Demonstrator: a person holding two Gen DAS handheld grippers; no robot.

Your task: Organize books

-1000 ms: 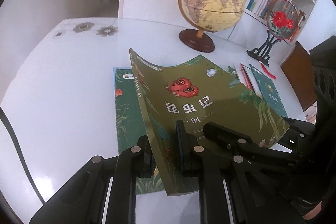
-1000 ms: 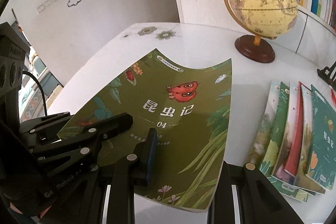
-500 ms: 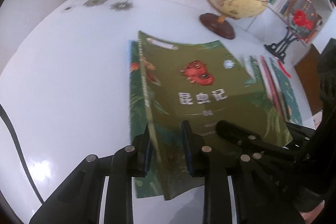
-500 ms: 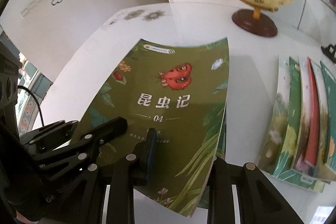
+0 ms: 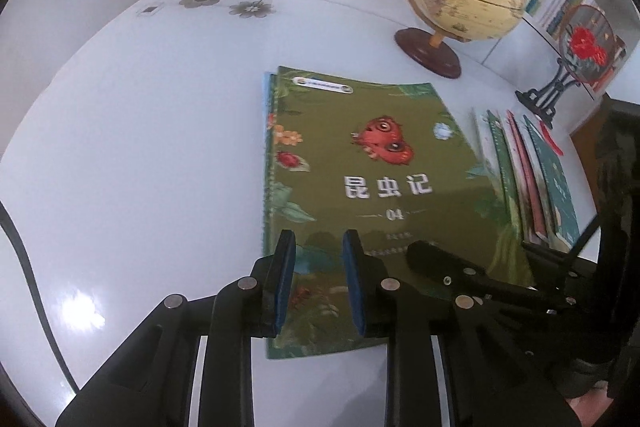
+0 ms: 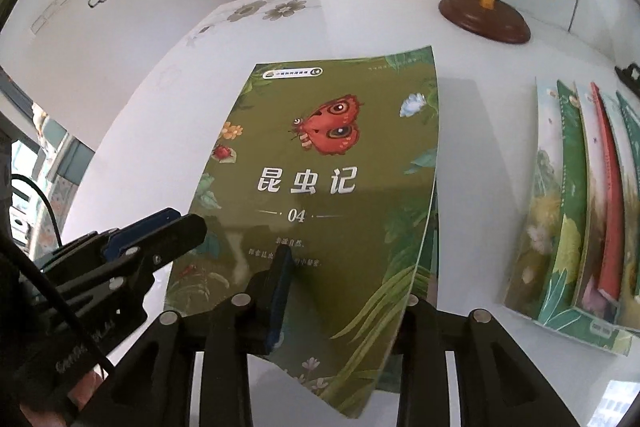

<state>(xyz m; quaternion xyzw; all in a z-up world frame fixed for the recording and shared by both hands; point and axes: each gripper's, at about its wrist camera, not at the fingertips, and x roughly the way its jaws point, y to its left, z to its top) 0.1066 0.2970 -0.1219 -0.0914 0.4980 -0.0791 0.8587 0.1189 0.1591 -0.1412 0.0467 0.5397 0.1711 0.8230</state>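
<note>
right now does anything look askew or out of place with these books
The olive-green butterfly-cover book does not sit square on the green book beneath it, whose left edge peeks out, and its right edge curls off the white table. The fanned row of thin books overlaps unevenly.

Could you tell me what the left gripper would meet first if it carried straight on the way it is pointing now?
Most likely the olive-green book: the left gripper angles down at its near-left corner, jaws apart and closing slightly, nothing pinched. Depth is unclear, but only the cover lies ahead, with another book beneath it.
</note>
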